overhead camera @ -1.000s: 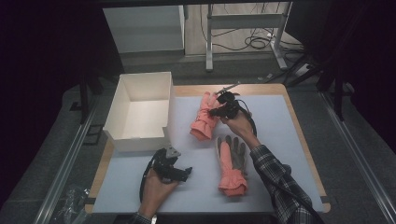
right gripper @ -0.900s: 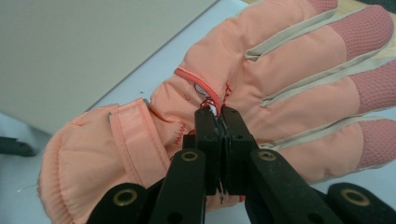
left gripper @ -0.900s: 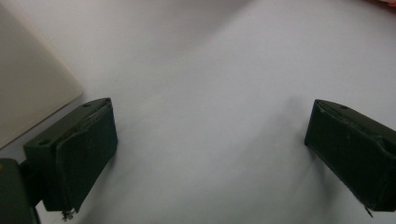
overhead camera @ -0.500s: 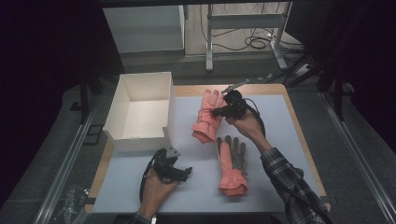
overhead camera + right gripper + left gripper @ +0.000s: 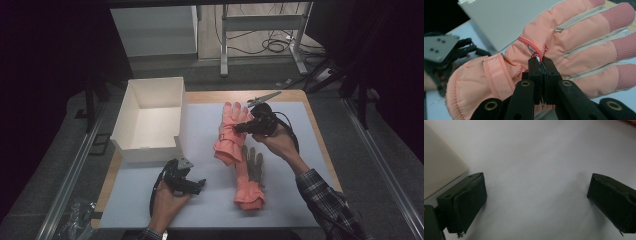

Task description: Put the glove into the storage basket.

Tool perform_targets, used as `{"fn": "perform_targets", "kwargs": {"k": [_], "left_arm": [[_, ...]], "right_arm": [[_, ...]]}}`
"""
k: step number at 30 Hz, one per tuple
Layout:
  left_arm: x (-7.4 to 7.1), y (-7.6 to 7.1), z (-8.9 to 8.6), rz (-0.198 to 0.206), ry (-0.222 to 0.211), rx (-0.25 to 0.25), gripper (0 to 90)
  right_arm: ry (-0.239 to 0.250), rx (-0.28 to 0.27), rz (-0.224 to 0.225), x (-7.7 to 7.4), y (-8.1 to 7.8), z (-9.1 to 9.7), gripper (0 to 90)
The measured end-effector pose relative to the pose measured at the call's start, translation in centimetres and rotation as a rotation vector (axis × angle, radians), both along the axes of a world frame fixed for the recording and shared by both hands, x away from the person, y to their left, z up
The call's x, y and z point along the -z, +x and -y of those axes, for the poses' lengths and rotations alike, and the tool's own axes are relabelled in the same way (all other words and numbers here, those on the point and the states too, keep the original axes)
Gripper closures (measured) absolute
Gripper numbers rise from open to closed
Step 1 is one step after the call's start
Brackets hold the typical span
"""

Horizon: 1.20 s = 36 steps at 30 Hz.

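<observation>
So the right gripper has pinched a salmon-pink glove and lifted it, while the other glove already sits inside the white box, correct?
Not quite. The other glove lies on the table mat, not in the white box, as the high view shows. The right gripper does pinch the salmon-pink glove.

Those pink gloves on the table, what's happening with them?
A person works with a handheld gripper in each hand. The right gripper is shut on a pinch of fabric on one pink glove and holds it lifted. The other glove lies flat on the table. The left gripper is open, near the white box.
</observation>
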State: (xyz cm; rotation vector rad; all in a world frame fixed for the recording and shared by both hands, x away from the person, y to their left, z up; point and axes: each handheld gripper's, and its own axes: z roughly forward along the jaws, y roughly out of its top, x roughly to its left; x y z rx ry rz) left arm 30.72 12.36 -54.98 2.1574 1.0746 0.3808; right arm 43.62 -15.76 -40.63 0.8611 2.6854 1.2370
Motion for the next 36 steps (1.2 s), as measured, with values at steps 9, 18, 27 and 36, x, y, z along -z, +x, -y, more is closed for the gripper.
{"fn": "perform_targets", "kwargs": {"k": [9,18,27,36], "left_arm": [[0.0,0.0,0.0,0.004,0.003,0.0,2.5],[0.0,0.0,0.0,0.0,-0.001,0.0,2.6],[0.0,0.0,0.0,0.003,0.0,0.001,2.6],[0.0,0.0,0.0,0.002,-0.001,0.0,2.5]], "right_arm": [[0.0,-0.038,0.004,-0.6,-4.0,3.2,86.5],[-0.024,-0.087,-0.008,0.3,-7.7,5.6,86.6],[-0.067,-0.157,-0.026,2.7,-9.2,5.3,86.2],[-0.143,-0.158,0.05,5.6,-9.4,3.7,75.0]]}}
